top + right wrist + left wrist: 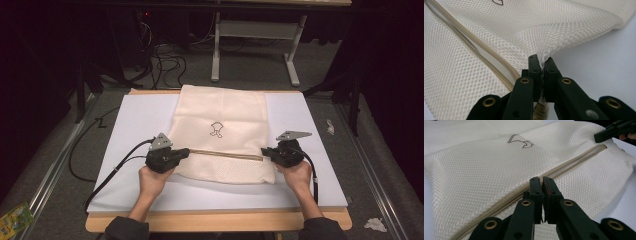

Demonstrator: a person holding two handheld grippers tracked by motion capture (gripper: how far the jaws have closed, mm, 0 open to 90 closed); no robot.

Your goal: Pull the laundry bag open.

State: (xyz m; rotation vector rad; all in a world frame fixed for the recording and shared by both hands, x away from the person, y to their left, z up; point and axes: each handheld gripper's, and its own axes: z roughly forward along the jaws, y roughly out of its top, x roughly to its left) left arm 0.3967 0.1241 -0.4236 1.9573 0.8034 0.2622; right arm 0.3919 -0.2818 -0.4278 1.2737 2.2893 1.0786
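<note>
Cream mesh zip-up laundry bag [222,135], light, limp and slack, stretched between the left gripper [184,153] and right gripper [266,152], each clamped tight on its zip-line edge, the firmest hold.

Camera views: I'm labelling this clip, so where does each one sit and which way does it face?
High view: above the person's side, looking forward and down on the table; forearms, both hands.
Left gripper view: rides the left hand-held gripper, looking along the mesh bag's zipper.
Right gripper view: rides the right hand-held gripper, shut on mesh.
Shared: bag and zipper.
</note>
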